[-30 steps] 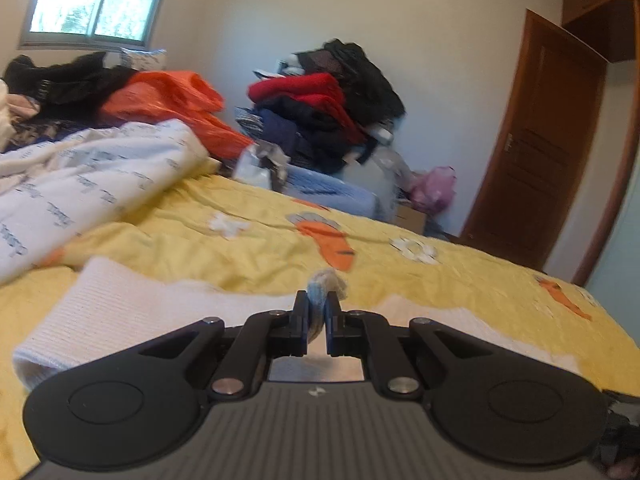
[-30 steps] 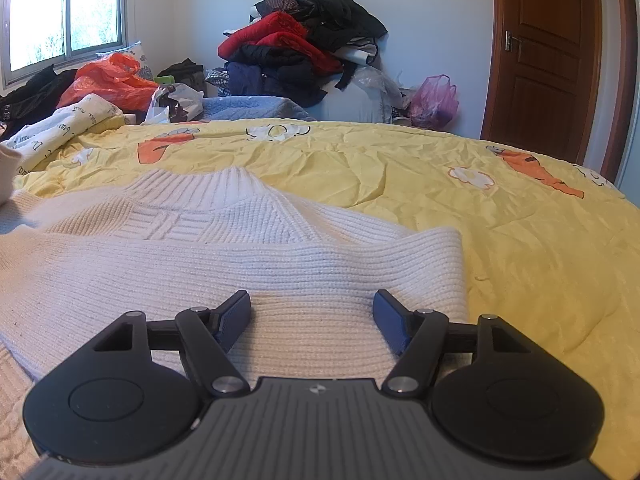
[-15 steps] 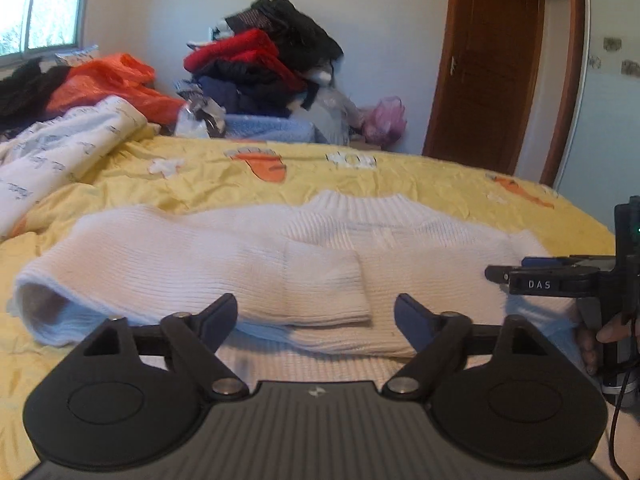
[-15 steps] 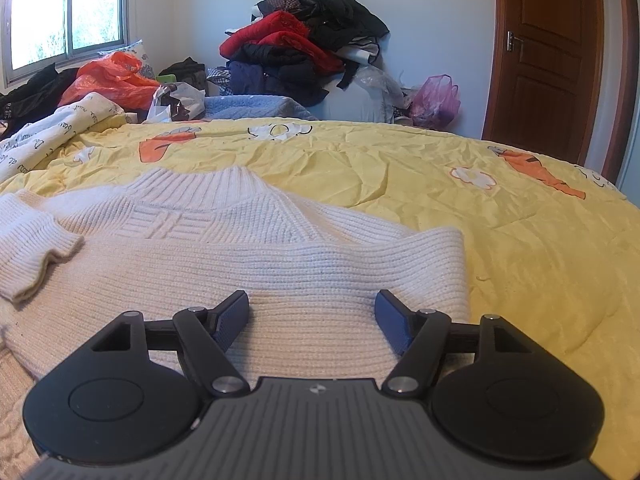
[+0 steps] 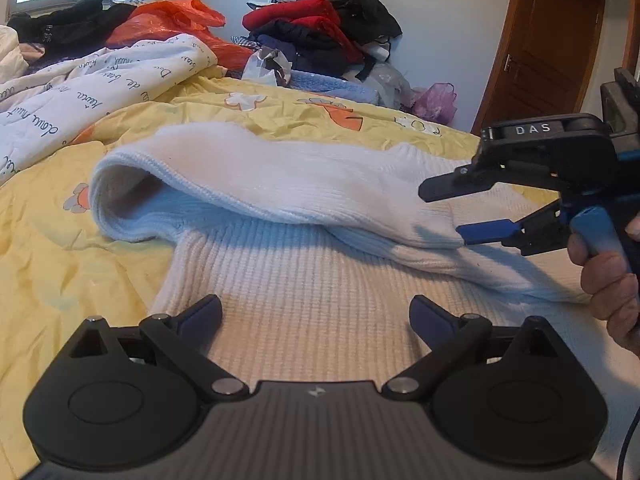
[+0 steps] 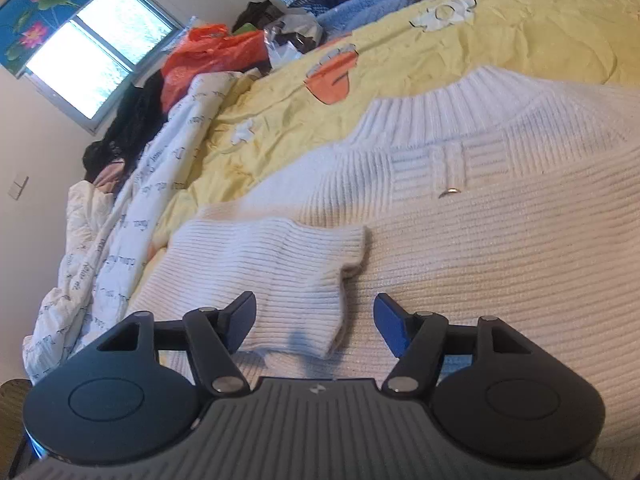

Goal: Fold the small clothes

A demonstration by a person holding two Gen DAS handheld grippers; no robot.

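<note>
A white ribbed knit sweater [image 5: 304, 280] lies flat on the yellow bedspread [image 5: 60, 248]. Its left sleeve [image 5: 280, 184] is folded across the body. My left gripper [image 5: 316, 316] is open and empty, low over the sweater's lower part. My right gripper [image 6: 316, 320] is open, tilted on its side, with the sleeve cuff [image 6: 280, 272] lying between its open jaws, not gripped. It also shows in the left wrist view [image 5: 460, 208], open at the sleeve end. The sweater's collar [image 6: 440, 100] is farther off.
A white printed quilt [image 5: 80, 92] lies bunched at the left. An orange bag [image 5: 168, 20] and a heap of dark and red clothes [image 5: 320, 28] sit behind the bed. A brown door [image 5: 556, 48] is at the right.
My left gripper let go of the sleeve, opened and drew back low over the sweater. The sleeve now lies folded across the body. My right gripper moved to the cuff and rolled onto its side.
</note>
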